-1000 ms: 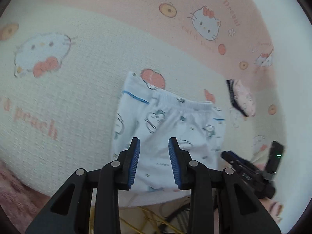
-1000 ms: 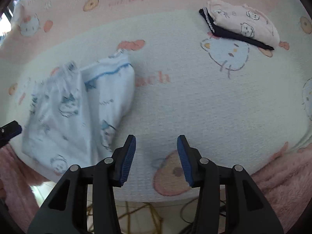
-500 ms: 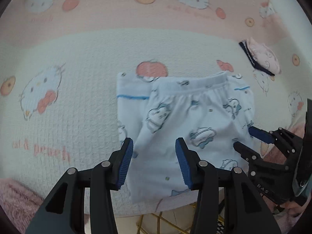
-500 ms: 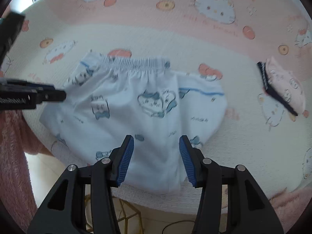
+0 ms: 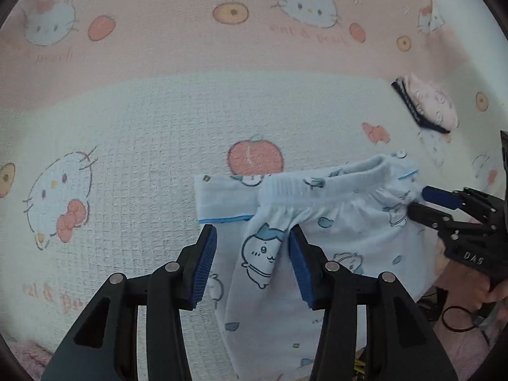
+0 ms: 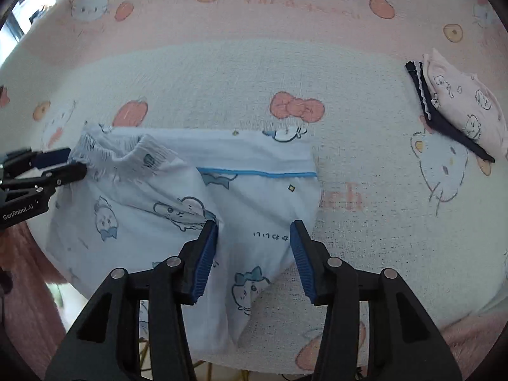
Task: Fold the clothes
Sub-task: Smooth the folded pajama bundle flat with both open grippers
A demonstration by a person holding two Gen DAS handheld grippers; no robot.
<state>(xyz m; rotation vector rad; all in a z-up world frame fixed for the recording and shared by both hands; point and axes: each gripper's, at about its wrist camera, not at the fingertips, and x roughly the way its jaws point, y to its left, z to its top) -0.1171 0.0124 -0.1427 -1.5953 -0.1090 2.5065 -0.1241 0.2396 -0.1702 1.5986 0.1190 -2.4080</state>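
Note:
Light-blue cartoon-print pants [image 5: 333, 238] lie on the Hello Kitty blanket [image 5: 143, 146], the elastic waistband lying over a blue-trimmed cuff. My left gripper [image 5: 252, 238] hovers open over the waistband's left end, and the cloth between its pads is not pinched. In the right wrist view the left gripper [image 6: 68, 162] has its tips at the bunched waistband. My right gripper [image 6: 254, 231] stands open above a pant leg [image 6: 263, 209]. Seen from the left wrist, the right gripper [image 5: 417, 203] has its tips at the waistband's right end.
A folded pink garment on a dark one [image 6: 460, 108] lies at the right of the blanket. The blanket's front edge drops off just below the pants, with pink fluffy fabric [image 6: 470, 333] beside it. A person's hand [image 5: 476, 292] and black cables [image 5: 457, 317] are at the lower right.
My left gripper's jaws have widened and it has moved up to the waistband. My right gripper has swung from bare blanket to over the pants. The waistband now looks bunched.

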